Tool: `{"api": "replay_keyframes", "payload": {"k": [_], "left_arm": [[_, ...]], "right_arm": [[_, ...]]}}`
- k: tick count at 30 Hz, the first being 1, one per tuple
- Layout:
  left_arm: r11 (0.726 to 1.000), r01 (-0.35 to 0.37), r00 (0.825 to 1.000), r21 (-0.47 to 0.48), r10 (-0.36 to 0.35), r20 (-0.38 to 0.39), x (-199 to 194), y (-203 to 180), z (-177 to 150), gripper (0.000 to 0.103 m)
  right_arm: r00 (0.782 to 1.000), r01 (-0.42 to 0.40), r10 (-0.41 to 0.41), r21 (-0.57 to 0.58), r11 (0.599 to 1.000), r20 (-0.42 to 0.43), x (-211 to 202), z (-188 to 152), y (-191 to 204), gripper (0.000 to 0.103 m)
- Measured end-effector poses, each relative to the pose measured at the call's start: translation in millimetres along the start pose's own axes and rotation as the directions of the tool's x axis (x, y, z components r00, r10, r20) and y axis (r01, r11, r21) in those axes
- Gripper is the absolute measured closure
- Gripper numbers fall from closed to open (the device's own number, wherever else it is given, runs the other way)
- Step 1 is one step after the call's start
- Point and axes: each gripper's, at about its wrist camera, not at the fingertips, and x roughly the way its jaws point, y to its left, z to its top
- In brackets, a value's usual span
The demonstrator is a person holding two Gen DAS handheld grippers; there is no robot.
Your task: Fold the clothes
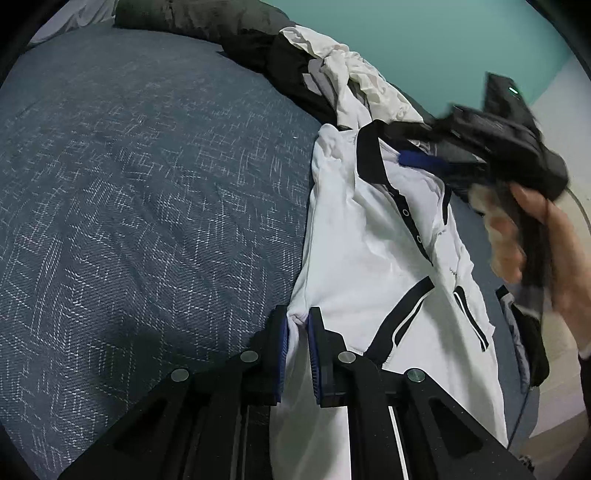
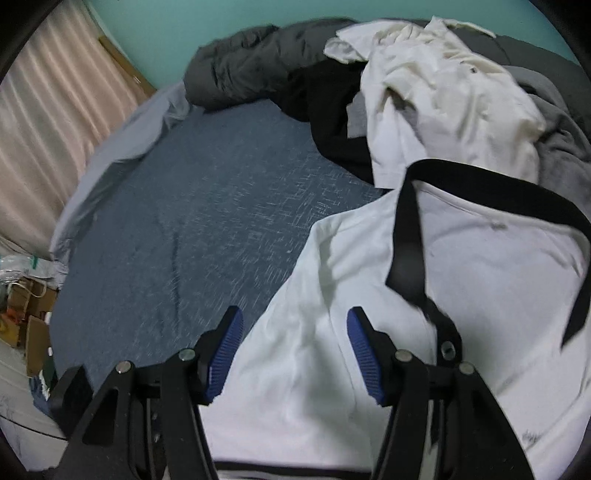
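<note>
**White polo shirt on a blue bedspread, one gripper pinching, one spread**

The left gripper (image 1: pixel 297 325) has its blue-padded fingers (image 1: pixel 280 354) pressed together on a fold at the edge of the white polo shirt (image 1: pixel 354 258), pinching the cloth between them. The right gripper (image 2: pixel 293 354) has its fingers (image 2: pixel 226 354) spread wide apart over the shirt (image 2: pixel 480 295), holding nothing; white cloth shows in the gap between them. In the left wrist view the right gripper (image 1: pixel 424 162) appears blurred near the black collar (image 1: pixel 369 155), held by the person's right hand (image 1: pixel 554 251).

The shirt lies along the right side of the bed, with a black collar, a black buttoned placket (image 1: pixel 413 225) and black-and-white stripes (image 1: pixel 402 317) across the body. In the right wrist view the collar (image 2: pixel 406 236) stands up as a loop.

The supporting surface is a dark blue bedspread (image 1: pixel 147 184) with a fine pale woven pattern, largely bare to the left of the shirt. Beyond the collar, a heap of unfolded garments lies at the far end: a cream-white shirt (image 2: pixel 443 99), a black garment (image 2: pixel 332 110) and a dark grey quilt or jacket (image 2: pixel 243 70), with grey cloth (image 2: pixel 561 136) at the right.

The wall (image 2: pixel 177 29) behind is teal. A pale pink curtain (image 2: pixel 55 129) hangs at the left, a light grey sheet (image 2: pixel 122 147) edges the bed, and cardboard boxes (image 2: pixel 33 332) sit on the floor beside it.
</note>
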Motion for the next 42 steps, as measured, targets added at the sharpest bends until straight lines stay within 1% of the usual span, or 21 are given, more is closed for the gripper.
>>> {"api": "replay_keyframes", "payload": {"k": [1, 4, 6, 8, 9, 11, 12, 13, 14, 18, 22, 29, 31, 33, 35, 37, 40, 42], "left_arm": [[1.000, 0.000, 1.000, -0.001, 0.000, -0.001, 0.0, 0.6, -0.5, 0.091], [1.000, 0.000, 1.000, -0.004, 0.000, -0.005, 0.9, 1.8, -0.8, 0.091], [1.000, 0.002, 1.000, -0.006, -0.002, -0.006, 1.8, 2.3, -0.6, 0.091], [1.000, 0.006, 1.000, -0.012, -0.006, -0.009, 3.7, 3.4, 0.1, 0.091], [1.000, 0.009, 1.000, -0.013, -0.009, -0.012, 3.6, 4.0, 0.3, 0.091], [1.000, 0.017, 1.000, -0.020, -0.017, -0.015, 3.2, 5.4, 0.1, 0.091], [0.999, 0.028, 0.999, -0.033, -0.028, -0.017, 2.8, 6.9, 0.0, 0.091], [0.998, 0.037, 0.999, -0.045, -0.038, -0.019, 2.2, 8.4, 0.0, 0.091], [0.999, 0.035, 0.999, -0.041, -0.036, -0.018, 1.7, 8.5, 0.0, 0.091], [0.999, 0.028, 0.999, -0.034, -0.028, -0.016, 1.3, 9.8, -1.6, 0.092], [0.999, 0.024, 1.000, -0.033, -0.025, -0.015, 0.6, 9.7, -2.1, 0.092], [0.998, 0.032, 0.999, -0.049, -0.033, -0.018, 0.5, 13.5, -3.6, 0.092], [0.998, 0.034, 0.999, -0.049, -0.035, -0.019, 0.9, 13.7, -4.2, 0.092], [0.998, 0.037, 0.999, -0.054, -0.038, -0.020, 1.0, 14.8, -4.6, 0.092], [0.998, 0.038, 0.999, -0.056, -0.039, -0.021, 0.3, 15.5, -5.3, 0.092], [0.998, 0.038, 0.999, -0.059, -0.039, -0.022, -0.3, 16.0, -6.0, 0.092], [0.997, 0.041, 0.999, -0.067, -0.043, -0.023, -0.4, 16.9, -6.9, 0.092], [0.997, 0.042, 0.999, -0.071, -0.044, -0.022, -0.5, 17.0, -7.9, 0.092]], "right_arm": [[1.000, 0.000, 0.000, 0.002, 1.000, -0.004, 6.1, 5.7, -0.1, 0.044], [0.999, 0.031, -0.030, 0.025, 0.999, -0.039, 27.6, 19.7, -3.8, 0.044], [0.997, 0.043, -0.040, 0.039, 0.998, -0.064, 41.0, 24.7, -6.6, 0.047], [0.996, 0.041, -0.038, 0.043, 0.998, -0.077, 51.7, 28.3, -8.2, 0.063], [0.997, 0.031, -0.028, 0.046, 0.998, -0.078, 54.9, 29.5, -8.6, 0.067], [0.997, 0.011, -0.007, 0.050, 0.999, -0.080, 61.0, 32.5, -8.3, 0.088], [0.997, 0.001, 0.003, 0.052, 0.999, -0.081, 64.0, 34.0, -7.9, 0.090], [0.997, -0.007, 0.012, 0.053, 0.999, -0.078, 66.4, 36.1, -7.4, 0.095], [0.997, -0.015, 0.019, 0.052, 0.999, -0.073, 68.2, 38.5, -6.8, 0.097], [0.998, -0.039, 0.041, 0.051, 0.998, -0.039, 73.1, 48.5, -3.2, 0.097], [0.999, -0.038, 0.038, 0.015, 0.999, -0.028, 83.0, 56.8, 6.2, 0.098], [0.995, 0.048, -0.050, -0.024, 0.999, -0.088, 113.2, 59.7, 12.7, 0.096], [0.994, 0.066, -0.067, -0.017, 0.998, -0.082, 113.2, 61.5, 13.8, 0.096], [0.998, 0.054, -0.054, -0.008, 0.999, -0.042, 100.4, 64.1, 13.6, 0.095], [0.999, 0.033, -0.033, -0.001, 0.999, 0.008, 84.5, 66.8, 13.1, 0.089], [0.999, 0.002, -0.002, 0.001, 1.000, 0.036, 69.8, 65.5, 11.8, 0.088], [0.999, -0.034, 0.035, -0.035, 0.999, 0.033, 56.7, 53.1, 13.8, 0.088], [0.998, -0.058, 0.058, -0.064, 0.996, -0.003, 58.3, 42.4, 17.5, 0.088]]}}
